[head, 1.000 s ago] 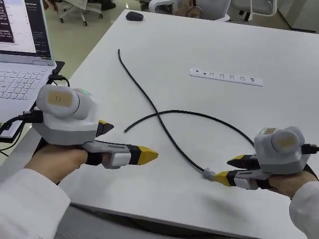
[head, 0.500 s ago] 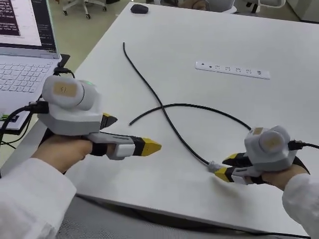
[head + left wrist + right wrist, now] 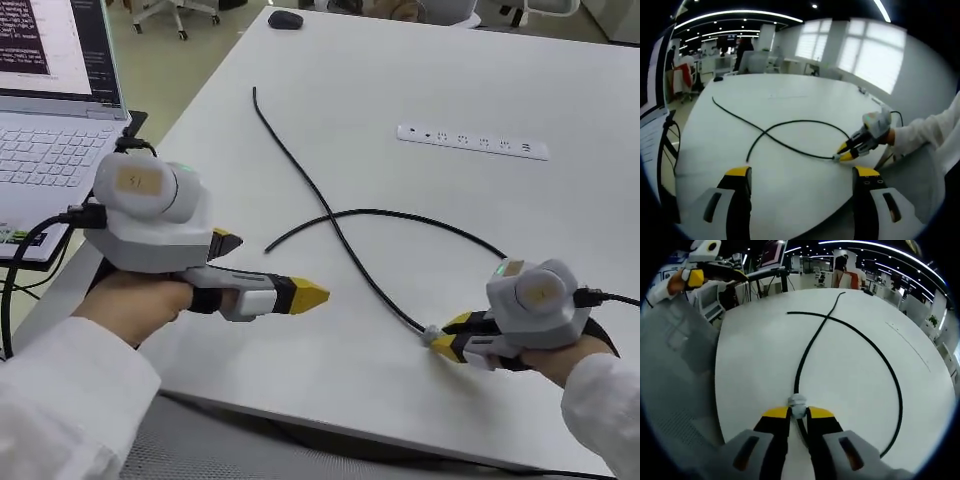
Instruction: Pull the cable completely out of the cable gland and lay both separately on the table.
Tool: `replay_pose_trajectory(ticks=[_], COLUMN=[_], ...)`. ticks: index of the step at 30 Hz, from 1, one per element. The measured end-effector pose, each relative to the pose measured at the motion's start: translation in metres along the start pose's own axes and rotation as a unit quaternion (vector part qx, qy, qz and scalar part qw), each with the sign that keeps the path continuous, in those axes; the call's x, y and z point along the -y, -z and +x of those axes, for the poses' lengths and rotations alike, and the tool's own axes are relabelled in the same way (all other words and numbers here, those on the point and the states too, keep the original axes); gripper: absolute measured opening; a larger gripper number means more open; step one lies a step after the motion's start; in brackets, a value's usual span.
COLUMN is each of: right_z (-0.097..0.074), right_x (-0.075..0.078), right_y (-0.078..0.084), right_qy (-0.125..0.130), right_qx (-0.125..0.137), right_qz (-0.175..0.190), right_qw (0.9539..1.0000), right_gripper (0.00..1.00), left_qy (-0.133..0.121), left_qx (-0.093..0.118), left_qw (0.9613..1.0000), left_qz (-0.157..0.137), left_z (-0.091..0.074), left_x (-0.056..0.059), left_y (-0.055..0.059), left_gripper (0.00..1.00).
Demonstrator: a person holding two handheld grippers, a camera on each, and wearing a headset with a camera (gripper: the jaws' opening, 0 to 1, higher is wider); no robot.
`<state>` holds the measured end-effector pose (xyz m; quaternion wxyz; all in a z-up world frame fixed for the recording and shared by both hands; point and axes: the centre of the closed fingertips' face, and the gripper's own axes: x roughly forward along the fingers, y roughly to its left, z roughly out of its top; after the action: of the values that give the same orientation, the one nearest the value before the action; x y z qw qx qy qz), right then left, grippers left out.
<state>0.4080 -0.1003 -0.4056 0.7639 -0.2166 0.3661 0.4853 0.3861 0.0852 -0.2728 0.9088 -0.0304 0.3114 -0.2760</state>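
My right gripper [image 3: 440,343] clamps the cable gland [image 3: 431,335] near the desk's [image 3: 560,90] front edge. The cable [image 3: 330,225] leads away far-left, past my wide-apart left gripper [image 3: 278,268].

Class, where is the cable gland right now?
Head view: the cable gland sits at the table's near right, between the right gripper's jaw tips, on the cable's end.
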Motion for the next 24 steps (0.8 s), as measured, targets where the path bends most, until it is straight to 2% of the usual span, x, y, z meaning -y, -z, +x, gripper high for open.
replay_pose_trajectory(ticks=[9,14,16,19,21,24], right_z=[-0.025,-0.038,-0.043,-0.05,-0.054,-0.064], right_x=[-0.003,-0.008,-0.012,-0.02,-0.025,-0.035], right_y=[-0.025,-0.035,-0.038,-0.046,-0.051,-0.066], right_qy=[0.005,0.007,0.008,0.012,0.011,0.008], right_qx=[0.027,0.024,0.016,0.014,0.018,0.039], right_qz=[-0.03,-0.057,-0.092,-0.146,-0.156,-0.168], right_qw=[0.9992,0.9981,0.9956,0.9891,0.9875,0.985], right_gripper=[0.11,0.11,0.11,0.1,0.1,0.1], left_qy=[0.006,0.011,0.013,0.019,0.02,0.027], left_qx=[-0.003,-0.001,0.0,-0.001,-0.001,0.0], left_qw=[0.9999,0.9997,0.9995,0.9993,0.9991,0.9987], left_qz=[0.01,0.02,0.027,0.034,0.037,0.043], left_z=[0.001,0.001,0.001,0.001,0.001,0.001], left_x=[0.004,0.006,0.008,0.011,0.012,0.016], left_y=[0.001,0.0,-0.001,-0.001,-0.001,-0.001], left_gripper=[0.82,0.79,0.76,0.73,0.72,0.69])
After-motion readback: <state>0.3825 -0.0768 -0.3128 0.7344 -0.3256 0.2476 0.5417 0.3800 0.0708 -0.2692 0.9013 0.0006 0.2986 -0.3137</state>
